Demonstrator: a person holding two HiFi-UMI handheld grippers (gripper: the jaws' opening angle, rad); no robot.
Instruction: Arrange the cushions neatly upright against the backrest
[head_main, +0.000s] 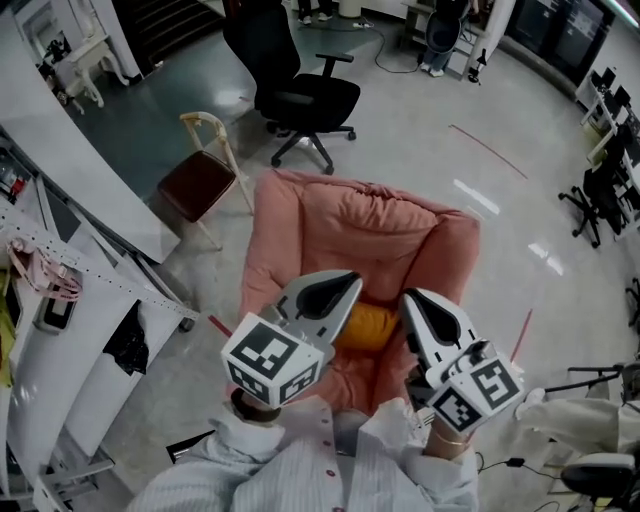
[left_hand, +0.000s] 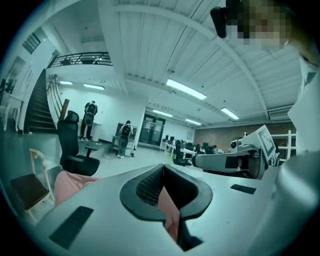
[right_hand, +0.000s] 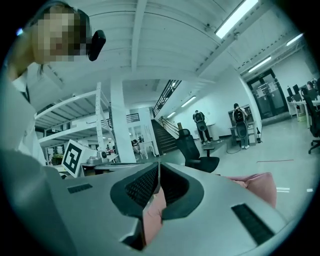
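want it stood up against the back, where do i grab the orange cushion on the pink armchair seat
Probably pinch the orange cushion by its near edge, coming from the open front and above: the padded arms of the pink armchair wall in both sides and the backrest closes the far side. Most of it is hidden.

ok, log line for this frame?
left gripper: shut, empty | right gripper: shut, empty | orange cushion: on pink armchair seat, not held

Bright ceiling strips (left_hand: 186, 90), floor (head_main: 475, 195) glare (fisheye edges)
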